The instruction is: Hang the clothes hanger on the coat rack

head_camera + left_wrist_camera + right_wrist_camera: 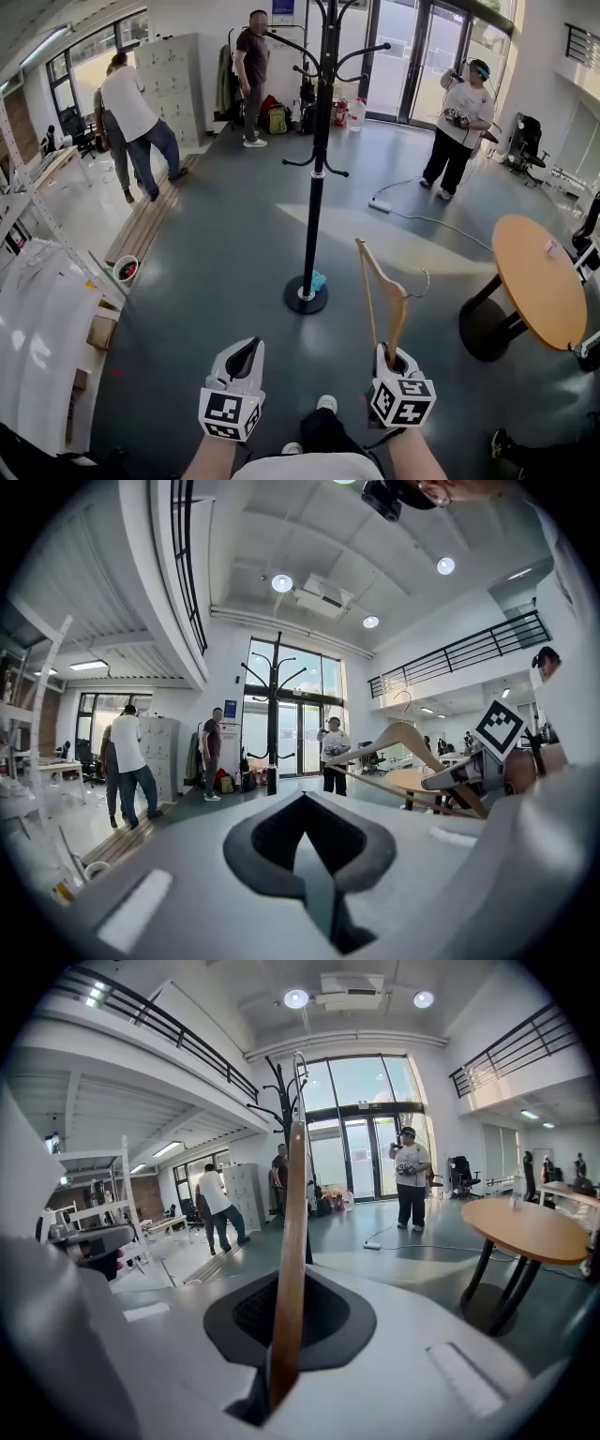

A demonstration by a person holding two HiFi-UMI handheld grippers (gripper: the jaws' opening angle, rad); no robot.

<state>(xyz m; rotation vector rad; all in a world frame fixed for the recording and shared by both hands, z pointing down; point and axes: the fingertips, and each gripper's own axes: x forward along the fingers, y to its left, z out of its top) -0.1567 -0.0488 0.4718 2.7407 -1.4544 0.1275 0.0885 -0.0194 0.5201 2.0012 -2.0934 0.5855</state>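
right tongs (pixel 395 356) clamp hanger (pixel 291 1241) | long axis upright, hook rightward | left tongs (pixel 246 352) closed, empty

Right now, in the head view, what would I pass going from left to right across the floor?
Left tool → tall black metal coat rack → light wooden clothes hanger → round orange-brown wooden table.
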